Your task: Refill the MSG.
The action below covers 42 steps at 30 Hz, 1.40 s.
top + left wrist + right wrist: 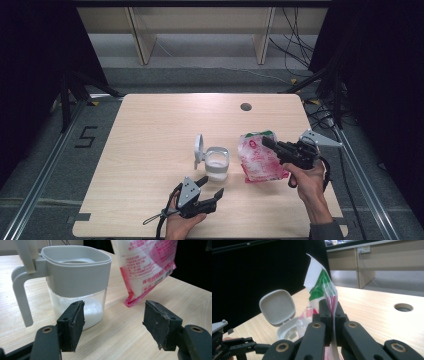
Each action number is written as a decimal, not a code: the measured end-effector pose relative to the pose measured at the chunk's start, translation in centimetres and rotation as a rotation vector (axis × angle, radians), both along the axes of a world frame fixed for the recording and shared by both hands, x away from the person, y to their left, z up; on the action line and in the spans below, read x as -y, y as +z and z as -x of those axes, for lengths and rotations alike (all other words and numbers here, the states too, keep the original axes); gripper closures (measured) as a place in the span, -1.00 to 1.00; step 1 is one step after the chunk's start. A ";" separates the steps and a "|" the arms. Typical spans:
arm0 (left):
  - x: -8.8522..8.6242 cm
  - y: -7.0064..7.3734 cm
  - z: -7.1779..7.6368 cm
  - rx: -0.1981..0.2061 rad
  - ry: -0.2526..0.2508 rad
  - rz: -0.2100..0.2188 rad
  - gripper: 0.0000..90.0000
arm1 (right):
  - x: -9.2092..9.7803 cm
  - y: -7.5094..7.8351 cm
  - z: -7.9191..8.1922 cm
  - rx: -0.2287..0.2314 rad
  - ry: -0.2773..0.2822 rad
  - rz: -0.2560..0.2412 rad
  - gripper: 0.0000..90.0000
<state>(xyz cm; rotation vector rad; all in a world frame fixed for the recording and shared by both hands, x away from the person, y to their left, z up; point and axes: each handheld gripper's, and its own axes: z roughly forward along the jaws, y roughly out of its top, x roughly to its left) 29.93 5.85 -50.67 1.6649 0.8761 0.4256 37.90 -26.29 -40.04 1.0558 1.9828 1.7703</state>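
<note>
A grey-rimmed clear jug (217, 163) stands mid-table with white powder in its bottom and its hinged lid (199, 146) flipped up. In the left gripper view the jug (75, 282) is just beyond the jaws, slightly left. My left gripper (209, 187) is open near the front edge, empty, pointing toward the jug. A pink and white bag (258, 157) with a green top is held up to the right of the jug. My right gripper (269, 143) is shut on the bag's upper edge (329, 297). The bag's lower end (147, 267) hangs over the table.
A round cable hole (245, 106) sits near the table's far edge. Black stands and cables are on the floor at both sides. The table's front edge (210, 234) is close to my left hand. Light wooden furniture stands behind the table.
</note>
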 end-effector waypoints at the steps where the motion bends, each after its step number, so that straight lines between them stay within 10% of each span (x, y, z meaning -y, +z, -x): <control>1: -0.1 0.1 0.0 -0.004 -0.001 0.009 -0.28 | 0.2 0.0 0.3 -0.009 -0.002 -0.013 1.00; 42: -0.6 0.1 -0.3 -0.009 0.003 0.024 -0.31 | 4.7 -3.7 -0.3 -0.058 -0.219 0.341 0.99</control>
